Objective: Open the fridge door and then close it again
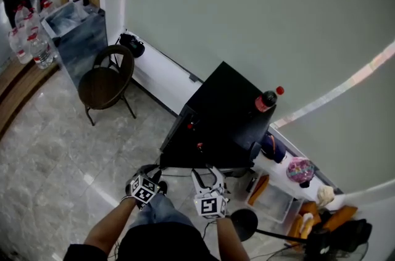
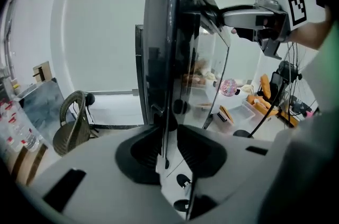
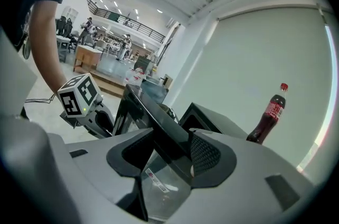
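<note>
A small black fridge (image 1: 225, 115) stands against the wall, and its glass door (image 2: 164, 48) is swung open towards me. In the left gripper view the door's thin edge runs upright between the jaws of my left gripper (image 2: 169, 135), which is shut on it. My right gripper (image 3: 169, 149) is shut on the door's (image 3: 153, 125) thicker top frame. In the head view both grippers sit side by side at the door's near edge, the left gripper (image 1: 152, 174) lower left and the right gripper (image 1: 208, 178) beside it. A cola bottle (image 1: 266, 99) stands on the fridge top.
A round wicker chair (image 1: 106, 84) stands left of the fridge, with a grey cabinet (image 1: 77, 37) and water bottles (image 1: 31, 44) beyond it. Right of the fridge is a low white shelf (image 1: 278, 176) with a pink ball (image 1: 300, 169). A black stand base (image 1: 244, 223) lies near my feet.
</note>
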A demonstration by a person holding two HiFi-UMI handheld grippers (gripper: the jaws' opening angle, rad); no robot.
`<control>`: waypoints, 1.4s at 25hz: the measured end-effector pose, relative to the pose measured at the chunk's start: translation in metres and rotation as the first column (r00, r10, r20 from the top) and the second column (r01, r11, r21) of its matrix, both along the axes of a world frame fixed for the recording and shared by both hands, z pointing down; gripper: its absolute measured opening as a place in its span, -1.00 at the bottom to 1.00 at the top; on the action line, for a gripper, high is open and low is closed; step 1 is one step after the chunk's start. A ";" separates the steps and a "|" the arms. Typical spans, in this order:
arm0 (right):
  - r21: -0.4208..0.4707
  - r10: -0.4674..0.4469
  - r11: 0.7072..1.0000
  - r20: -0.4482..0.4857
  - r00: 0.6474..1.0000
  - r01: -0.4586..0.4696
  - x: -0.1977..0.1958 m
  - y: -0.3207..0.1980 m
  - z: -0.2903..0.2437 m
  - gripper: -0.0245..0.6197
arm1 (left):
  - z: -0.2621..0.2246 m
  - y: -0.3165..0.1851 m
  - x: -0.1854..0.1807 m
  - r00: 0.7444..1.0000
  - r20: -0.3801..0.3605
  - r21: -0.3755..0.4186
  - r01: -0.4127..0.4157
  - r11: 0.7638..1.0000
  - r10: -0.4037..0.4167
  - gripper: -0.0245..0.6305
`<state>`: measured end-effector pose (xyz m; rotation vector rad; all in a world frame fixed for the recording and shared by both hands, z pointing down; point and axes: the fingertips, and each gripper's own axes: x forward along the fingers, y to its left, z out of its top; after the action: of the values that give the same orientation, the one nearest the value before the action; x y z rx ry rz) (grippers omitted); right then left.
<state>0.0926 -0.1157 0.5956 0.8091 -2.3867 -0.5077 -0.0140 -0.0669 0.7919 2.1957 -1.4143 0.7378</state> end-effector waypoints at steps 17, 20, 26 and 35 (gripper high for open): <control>-0.026 0.203 0.979 -0.001 0.979 -0.203 -0.020 -0.051 -0.002 -0.30 | 0.001 -0.079 -0.029 0.992 0.030 -0.017 -0.124 0.992 0.124 -0.64; -0.027 0.226 0.974 0.003 0.974 -0.226 -0.023 -0.058 -0.001 -0.31 | 0.002 -0.091 -0.032 0.989 0.028 -0.022 -0.145 0.989 0.145 -0.64; -0.031 0.296 0.955 0.001 0.955 -0.296 -0.023 -0.075 -0.005 -0.31 | 0.004 -0.114 -0.033 0.979 0.028 -0.038 -0.201 0.979 0.202 -0.63; -0.022 0.396 0.918 0.006 0.918 -0.396 -0.023 -0.099 -0.004 -0.30 | 0.001 -0.148 -0.033 0.938 0.022 -0.046 -0.344 0.938 0.345 -0.64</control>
<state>0.0693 -0.2146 0.5919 1.2506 -2.1486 -0.3117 -0.0467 -0.2147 0.7926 2.4394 -1.0235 0.9105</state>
